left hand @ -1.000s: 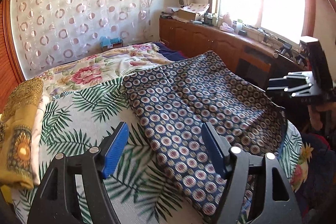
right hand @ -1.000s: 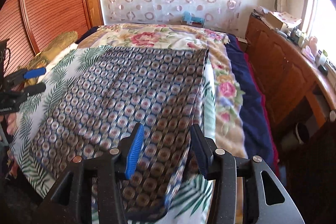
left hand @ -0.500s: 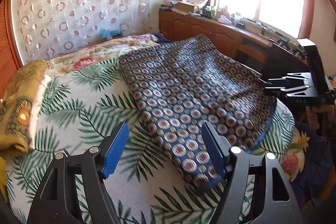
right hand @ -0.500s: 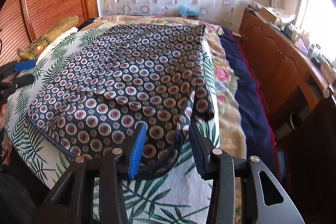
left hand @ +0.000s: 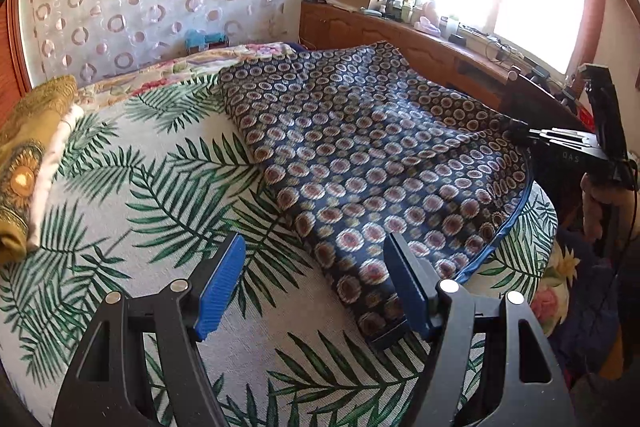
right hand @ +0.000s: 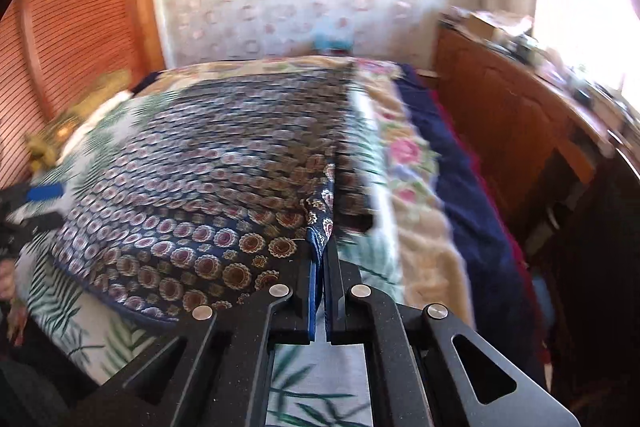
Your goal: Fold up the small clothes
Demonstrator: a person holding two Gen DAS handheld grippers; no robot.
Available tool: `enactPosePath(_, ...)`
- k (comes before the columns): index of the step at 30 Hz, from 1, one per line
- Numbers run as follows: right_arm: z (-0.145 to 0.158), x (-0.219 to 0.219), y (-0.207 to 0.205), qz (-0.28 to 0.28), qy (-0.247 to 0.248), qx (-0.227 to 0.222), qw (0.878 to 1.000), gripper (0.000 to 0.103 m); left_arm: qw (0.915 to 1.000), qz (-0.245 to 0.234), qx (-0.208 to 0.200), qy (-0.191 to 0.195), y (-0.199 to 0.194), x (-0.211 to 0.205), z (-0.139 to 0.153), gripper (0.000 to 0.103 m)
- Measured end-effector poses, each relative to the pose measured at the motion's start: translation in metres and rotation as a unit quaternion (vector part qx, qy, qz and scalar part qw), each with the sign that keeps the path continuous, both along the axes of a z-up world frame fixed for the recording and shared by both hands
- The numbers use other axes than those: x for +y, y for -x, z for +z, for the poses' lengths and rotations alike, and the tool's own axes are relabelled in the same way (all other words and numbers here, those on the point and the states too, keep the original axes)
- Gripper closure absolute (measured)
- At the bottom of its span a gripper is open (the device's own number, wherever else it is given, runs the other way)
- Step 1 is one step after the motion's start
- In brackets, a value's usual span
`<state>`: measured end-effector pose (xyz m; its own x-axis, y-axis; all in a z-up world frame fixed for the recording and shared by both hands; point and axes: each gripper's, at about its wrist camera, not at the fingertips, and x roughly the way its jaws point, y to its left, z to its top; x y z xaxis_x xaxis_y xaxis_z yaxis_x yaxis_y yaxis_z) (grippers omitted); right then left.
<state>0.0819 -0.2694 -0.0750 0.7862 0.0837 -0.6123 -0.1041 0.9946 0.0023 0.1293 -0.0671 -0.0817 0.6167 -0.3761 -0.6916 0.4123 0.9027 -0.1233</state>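
Two views, left wrist first. Left gripper (left hand: pixel 316 287) hovers with fingers (left hand: pixel 220 287) wide apart, holding nothing, just above the near corner of the cloth (left hand: pixel 360 163). Cloth is navy with round medallions, spread over the palm-leaf sheet of the bed (left hand: pixel 120 187), right half of the mattress. Thin, limp, drapes into soft ridges; judged light and a bit slick, no stiffness to keep a crease. Blue piped hem runs along the near edge. Right gripper (left hand: pixel 520 135) shows at far right, pinching the cloth's corner. Folded yellow fabric (left hand: pixel 24 163) lies at the left edge.

Right wrist view, blurred. Right gripper fingers (right hand: pixel 310 291) closed tight on the cloth's hemmed corner, fabric bunched between them and lifted slightly. Best hold for the left: the near corner at the hem, where the piping gives grip.
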Motion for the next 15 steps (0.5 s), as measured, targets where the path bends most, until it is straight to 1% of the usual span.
enactPosePath(2, -0.006, -0.007, -0.001, -0.008, -0.012, 0.011, 1.000, 0.101, 0.9999, 0.003, 0.010, 0.000, -0.002, -0.001, -0.004, 0.031)
enactPosePath(4, -0.014, -0.010, -0.003, -0.008, -0.023, 0.024, 0.999, 0.101, 0.9997, 0.004, 0.024, 0.003, -0.004, -0.002, -0.009, 0.035)
enactPosePath(5, -0.017, -0.010, -0.003, -0.009, -0.024, 0.028, 0.999, 0.101, 0.9994, 0.001, 0.034, 0.008, -0.004, -0.003, -0.012, 0.036)
enactPosePath(8, -0.020, -0.012, -0.003, -0.008, -0.032, 0.030, 0.999, 0.101, 0.9987, -0.008, 0.048, 0.014, -0.002, -0.006, -0.017, 0.045)
enactPosePath(10, -0.021, -0.014, -0.003, -0.007, -0.032, 0.028, 0.999, 0.101, 0.9989, -0.011, 0.044, 0.008, 0.002, -0.008, -0.018, 0.050)
enactPosePath(13, -0.018, -0.012, -0.004, -0.007, -0.030, 0.024, 0.999, 0.100, 0.9988, -0.012, 0.046, 0.011, 0.006, -0.009, -0.018, 0.051)
enactPosePath(15, -0.015, -0.012, -0.002, -0.017, -0.020, 0.024, 0.999, 0.094, 0.9989, -0.015, 0.044, 0.008, 0.011, -0.011, -0.017, 0.051)
